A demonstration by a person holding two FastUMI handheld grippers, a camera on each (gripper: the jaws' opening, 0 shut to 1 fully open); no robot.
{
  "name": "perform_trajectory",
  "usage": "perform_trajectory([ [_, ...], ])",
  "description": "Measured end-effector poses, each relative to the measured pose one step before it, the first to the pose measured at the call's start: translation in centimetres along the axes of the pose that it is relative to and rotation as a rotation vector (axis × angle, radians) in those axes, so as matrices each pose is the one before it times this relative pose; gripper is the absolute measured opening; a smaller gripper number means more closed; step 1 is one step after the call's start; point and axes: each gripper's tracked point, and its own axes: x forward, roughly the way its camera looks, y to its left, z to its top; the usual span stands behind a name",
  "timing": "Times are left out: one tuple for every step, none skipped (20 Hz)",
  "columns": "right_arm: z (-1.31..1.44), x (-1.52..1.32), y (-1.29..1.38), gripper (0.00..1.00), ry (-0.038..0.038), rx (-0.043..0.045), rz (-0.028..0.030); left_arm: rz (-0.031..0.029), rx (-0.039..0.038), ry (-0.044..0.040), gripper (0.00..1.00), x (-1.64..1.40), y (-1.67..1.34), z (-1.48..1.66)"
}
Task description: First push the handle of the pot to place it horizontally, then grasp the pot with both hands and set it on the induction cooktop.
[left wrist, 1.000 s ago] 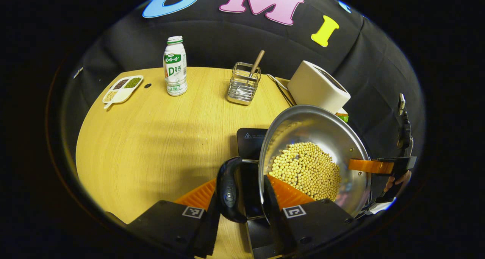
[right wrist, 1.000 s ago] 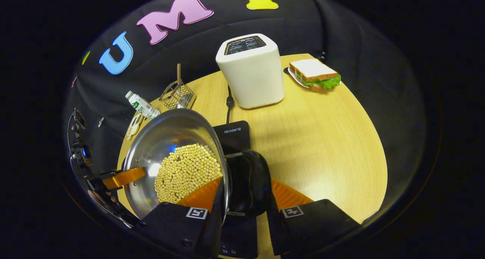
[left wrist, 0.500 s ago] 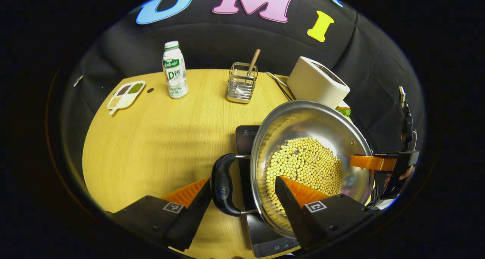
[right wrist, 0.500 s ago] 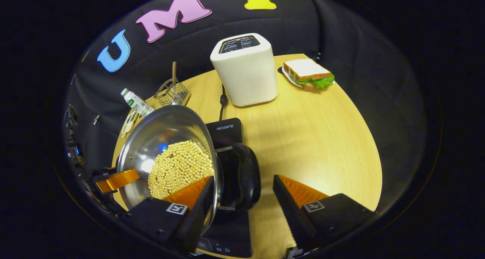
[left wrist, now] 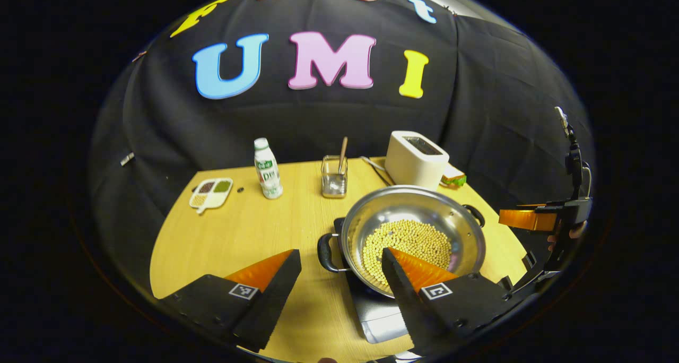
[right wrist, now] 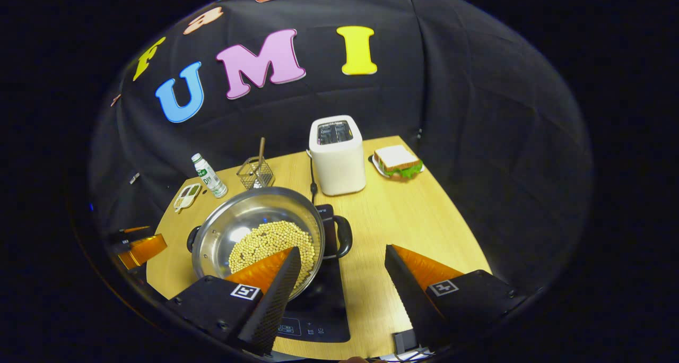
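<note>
Pot (left wrist: pixel 412 230) now resting on the induction cooktop (right wrist: pixel 318 320), both hand-held grippers, left (left wrist: pixel 339 278) and right (right wrist: pixel 342 278), spread and withdrawn from its handles: placement apparently complete.

Left gripper (left wrist: pixel 339 259) jaws spread wide, holding nothing, right gripper (right wrist: pixel 342 257) jaws likewise apart and empty

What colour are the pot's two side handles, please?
Black, against the shiny steel pot; the handle is clearest in the right gripper view.
</note>
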Motion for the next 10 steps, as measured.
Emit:
perform_trajectory([
  [1.26, -1.724, 0.168, 0.99, -0.05705, -0.01687, -0.0064, 0.0178, 0.01069, -0.05565, 0.96, -1.802, 0.251, 1.325],
  [1.355, -1.533, 0.385, 0.99, -0.0566, -0.01101, -0.00295, 0.01398, 0.00392, -0.05428, 0.95, -1.799, 0.085, 1.367],
  [1.286, -1.51, 0.471, 0.99, -0.05434, -0.00547, 0.00165, 0.01285, -0.00053, -0.05154, 0.95, -1.729, 0.201, 1.261],
  [1.386, -1.356, 0.44, 0.99, -0.05709, -0.00433, -0.0002, 0.00857, -0.00092, -0.04356, 0.95, -1.665, 0.146, 1.081],
  [1.375, -1.297, 0.082, 0.99, -0.06798, -0.0088, -0.00698, 0.0039, -0.00526, -0.02623, 0.95, -1.36, 0.037, 0.734],
  [1.428, -1.149, 0.074, 0.98, -0.06621, -0.01911, -0.00694, 0.00291, -0.01356, -0.01651, 0.95, -1.524, -0.223, 0.476],
  [0.922, -1.224, -0.2, 0.98, -0.05469, -0.0261, -0.01191, 0.00448, -0.01616, -0.0266, 0.96, -1.516, -0.148, 0.695],
  [0.858, -1.102, -0.051, 0.98, -0.04158, -0.02142, -0.0117, 0.00641, -0.0016, -0.03425, 0.96, -1.445, 0.047, 0.851],
  [0.623, -1.417, 0.21, 0.98, -0.031, -0.00988, -0.00205, 0.01943, 0.01969, -0.04232, 0.96, -1.364, 0.381, 0.859],
  [0.464, -1.334, 0.266, 0.98, -0.02056, 0.00018, 0.00384, 0.02965, 0.03065, -0.03934, 0.95, -1.287, 0.67, 0.677],
])
